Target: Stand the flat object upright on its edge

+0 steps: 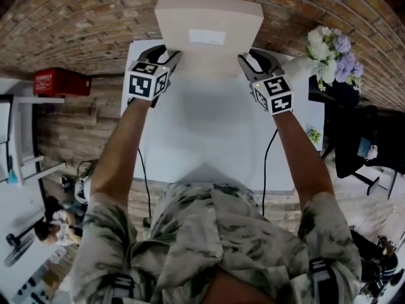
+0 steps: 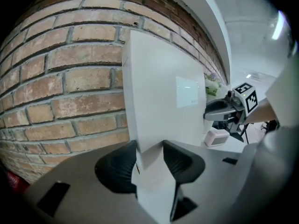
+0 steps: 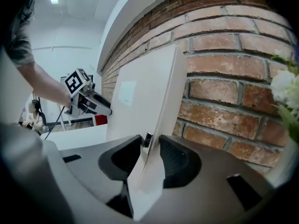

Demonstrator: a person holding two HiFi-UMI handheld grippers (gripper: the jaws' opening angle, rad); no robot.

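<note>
The flat white board (image 1: 209, 37) is standing up on its edge at the far end of the white desk (image 1: 202, 138), close in front of the brick wall (image 1: 95, 11). The left claw (image 2: 149, 148) is pinching the board's left side and the right claw (image 3: 150, 143) is pinching its right side, so the two claws are facing each other across the board. White and purple flowers (image 1: 330, 54) are sitting near the right claw, and a red box (image 1: 60, 81) is lying well off to the left, beside the desk.
</note>
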